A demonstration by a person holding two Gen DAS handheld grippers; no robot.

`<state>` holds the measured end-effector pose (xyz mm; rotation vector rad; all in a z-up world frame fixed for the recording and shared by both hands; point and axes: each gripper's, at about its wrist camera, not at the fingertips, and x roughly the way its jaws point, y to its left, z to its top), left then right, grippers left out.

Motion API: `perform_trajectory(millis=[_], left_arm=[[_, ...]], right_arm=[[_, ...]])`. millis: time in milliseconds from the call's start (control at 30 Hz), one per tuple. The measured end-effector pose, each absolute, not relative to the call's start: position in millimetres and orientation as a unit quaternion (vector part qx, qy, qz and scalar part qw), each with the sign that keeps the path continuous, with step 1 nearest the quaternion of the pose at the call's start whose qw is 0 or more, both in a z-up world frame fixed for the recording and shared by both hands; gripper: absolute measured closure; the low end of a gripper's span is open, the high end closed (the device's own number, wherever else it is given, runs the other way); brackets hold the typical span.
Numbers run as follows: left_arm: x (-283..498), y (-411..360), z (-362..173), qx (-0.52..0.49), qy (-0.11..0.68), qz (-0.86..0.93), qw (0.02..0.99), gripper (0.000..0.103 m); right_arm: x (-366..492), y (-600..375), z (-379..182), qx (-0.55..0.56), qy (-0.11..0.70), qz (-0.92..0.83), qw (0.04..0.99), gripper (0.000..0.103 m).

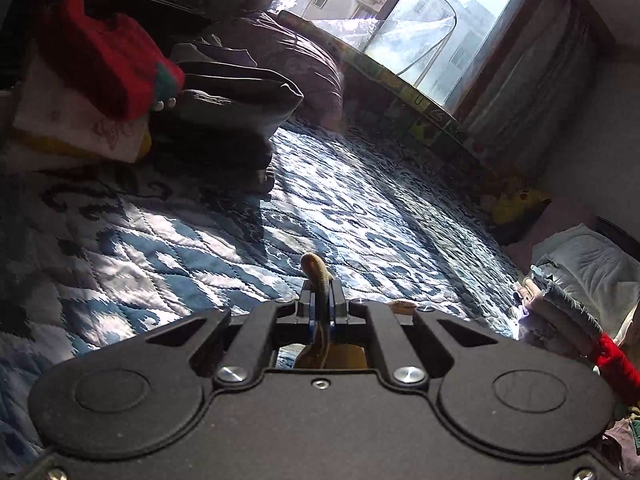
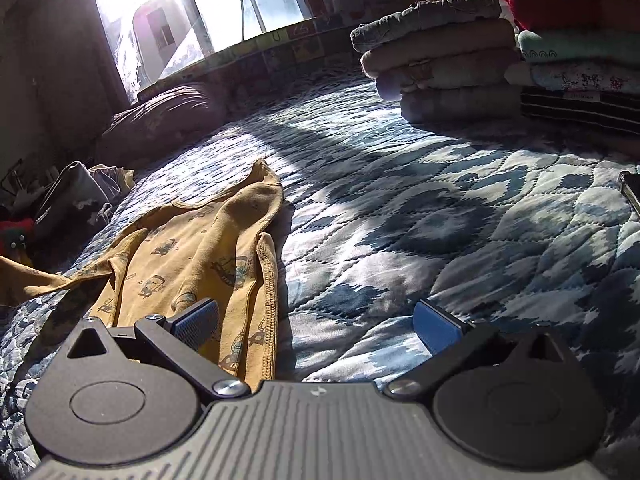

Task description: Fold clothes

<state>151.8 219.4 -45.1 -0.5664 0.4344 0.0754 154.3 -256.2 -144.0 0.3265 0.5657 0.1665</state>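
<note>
Yellow garment (image 2: 208, 248): on quilt (image 2: 440, 220), lengthwise ahead-left of spread, empty right gripper (image 2: 316, 320); left gripper (image 1: 320, 304) clamps its hem.

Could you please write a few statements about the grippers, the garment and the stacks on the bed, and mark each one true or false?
1. The left gripper is shut on a strip of yellow fabric. True.
2. The right gripper is clamped on the yellow garment. False: its jaws stand wide open, one over the garment's edge and one over the quilt.
3. The yellow garment is already folded into a neat square. False: it lies spread and rumpled on the quilt.
4. A red item tops one of the folded stacks. True.
5. The grey stack stands on the floor. False: it rests on the quilt beside the stack with the red item.
</note>
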Motion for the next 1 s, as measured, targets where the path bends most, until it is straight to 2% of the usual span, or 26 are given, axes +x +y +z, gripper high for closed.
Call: perform_trajectory(millis=[200, 333, 400, 467, 533, 567, 667, 733, 767, 800, 900, 1000], left_arm=[[148.6, 246.6, -60.0, -0.34, 0.224, 0.023, 0.913, 0.1], [141.5, 266.0, -92.9, -0.365, 0.291, 0.088, 0.88, 0.1], [142.2, 272.0, -110.6, -0.369, 0.314, 0.103, 0.868, 0.099], [139.6, 280.7, -122.2, -0.4, 0.315, 0.093, 0.856, 0.093], [136.7, 284.1, -124.2, -0.419, 0.304, 0.08, 0.852, 0.076], [135.9, 283.5, -123.9, -0.422, 0.299, 0.077, 0.852, 0.071], [136.3, 277.0, -124.9, -0.42, 0.287, 0.08, 0.857, 0.068], [139.2, 272.7, -124.8, -0.408, 0.282, 0.087, 0.864, 0.074], [142.0, 270.9, -123.7, -0.399, 0.282, 0.093, 0.868, 0.085], [142.7, 270.6, -121.7, -0.394, 0.279, 0.097, 0.87, 0.101], [137.1, 275.0, -112.6, -0.406, 0.238, 0.096, 0.877, 0.101], [142.6, 279.4, -111.2, -0.399, 0.24, 0.092, 0.88, 0.101]], right_arm=[[156.8, -255.9, -144.3, 0.16, 0.271, 0.082, 0.946, 0.0], [155.9, -251.5, -136.9, 0.139, 0.248, 0.072, 0.956, 0.0], [149.2, -242.9, -124.4, 0.098, 0.204, 0.072, 0.971, 0.001], [137.9, -231.2, -110.3, 0.05, 0.146, 0.084, 0.984, 0.001], [129.1, -220.3, -99.9, 0.023, 0.112, 0.108, 0.988, 0.001], [126.8, -213.7, -96.7, 0.013, 0.109, 0.125, 0.986, 0.001], [122.7, -191.5, -90.5, -0.009, 0.107, 0.174, 0.979, 0.001], [122.0, -176.5, -89.7, -0.01, 0.119, 0.198, 0.973, 0.001], [121.8, -168.0, -88.9, -0.013, 0.128, 0.207, 0.97, 0.001], [122.5, -159.1, -87.7, -0.022, 0.142, 0.212, 0.967, 0.001], [117.2, -134.3, -86.4, -0.048, 0.185, 0.24, 0.952, 0.003], [109.7, -115.2, -94.1, -0.072, 0.221, 0.234, 0.944, 0.006]])
